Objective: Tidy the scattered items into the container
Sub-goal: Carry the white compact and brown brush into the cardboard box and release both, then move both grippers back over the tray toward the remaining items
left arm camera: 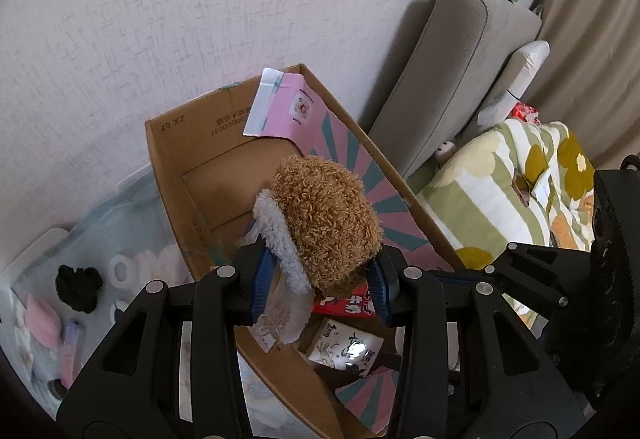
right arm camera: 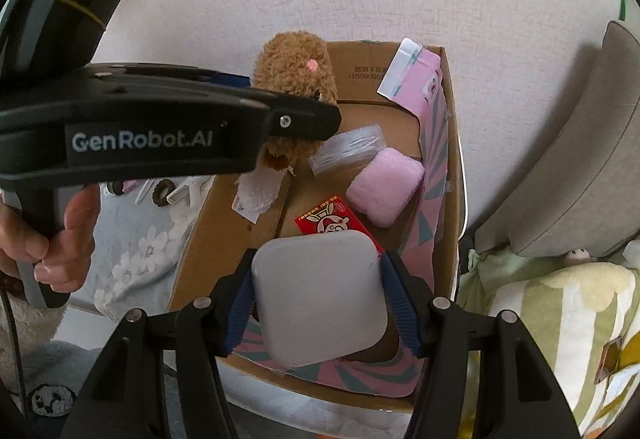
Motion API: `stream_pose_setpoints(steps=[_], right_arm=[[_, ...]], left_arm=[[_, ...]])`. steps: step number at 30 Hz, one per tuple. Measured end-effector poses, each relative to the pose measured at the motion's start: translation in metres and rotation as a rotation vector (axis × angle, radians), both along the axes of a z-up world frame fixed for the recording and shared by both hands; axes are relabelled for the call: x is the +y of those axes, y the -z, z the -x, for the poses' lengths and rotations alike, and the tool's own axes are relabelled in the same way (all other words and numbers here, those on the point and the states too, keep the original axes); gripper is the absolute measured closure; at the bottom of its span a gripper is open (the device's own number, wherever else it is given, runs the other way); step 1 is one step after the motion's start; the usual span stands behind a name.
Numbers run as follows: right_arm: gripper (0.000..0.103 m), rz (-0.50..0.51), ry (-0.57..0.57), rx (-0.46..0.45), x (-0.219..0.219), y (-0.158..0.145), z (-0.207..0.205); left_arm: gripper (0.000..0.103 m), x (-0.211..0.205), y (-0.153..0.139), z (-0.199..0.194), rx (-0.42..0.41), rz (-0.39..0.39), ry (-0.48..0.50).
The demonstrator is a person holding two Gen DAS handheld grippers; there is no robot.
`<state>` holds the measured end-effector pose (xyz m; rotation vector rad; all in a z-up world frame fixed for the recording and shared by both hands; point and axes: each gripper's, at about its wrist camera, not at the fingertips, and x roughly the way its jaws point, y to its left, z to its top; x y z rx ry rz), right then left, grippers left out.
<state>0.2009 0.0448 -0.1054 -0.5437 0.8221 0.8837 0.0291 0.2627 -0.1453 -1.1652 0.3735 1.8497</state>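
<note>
The left gripper (left arm camera: 316,279) is pinching a brown plush toy (left arm camera: 326,223) above the cardboard box (right arm camera: 448,143); the right gripper (right arm camera: 316,299) is clamping a white square case (right arm camera: 320,291) (over the near rim). Releasing simultaneously risks collisions, or the case bouncing out.

Brown curly plush toy (left arm camera: 326,223) and white square case (right arm camera: 320,295) above cardboard box (right arm camera: 450,159).

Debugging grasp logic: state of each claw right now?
Left claw: closed on the brown plush toy, held over the cardboard box.
Right claw: closed on the white square case.
</note>
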Motion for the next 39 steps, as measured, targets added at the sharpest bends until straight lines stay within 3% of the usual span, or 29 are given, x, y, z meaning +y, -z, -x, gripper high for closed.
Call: stream_pose_setpoints(steps=[3, 5, 6, 10, 20, 26, 39], right_arm=[[0.046, 0.002, -0.01, 0.005, 0.0, 0.002, 0.0], [0.046, 0.001, -0.024, 0.015, 0.001, 0.003, -0.001], [0.045, 0.0, -0.03, 0.029, 0.001, 0.004, -0.001], [0.039, -0.016, -0.026, 0.064, 0.001, 0.006, -0.003], [0.038, -0.096, 0.018, 0.024, -0.027, -0.012, 0.004], [0.038, -0.117, -0.011, -0.027, -0.018, -0.028, 0.013], [0.037, -0.142, -0.028, -0.094, 0.01, -0.045, 0.044]], left_arm=[[0.057, 0.002, -0.001, 0.0, 0.004, 0.01, -0.008], [0.007, 0.003, -0.001, 0.004, -0.009, 0.023, -0.034], [0.0, 0.002, -0.003, 0.007, -0.009, 0.023, -0.057], [0.001, -0.012, -0.022, 0.014, -0.005, -0.023, -0.103], [0.001, -0.074, -0.065, 0.022, 0.079, -0.086, -0.247], [0.001, -0.102, -0.086, 0.026, 0.107, -0.127, -0.298], [0.001, -0.155, -0.088, 0.033, 0.117, -0.117, -0.326]])
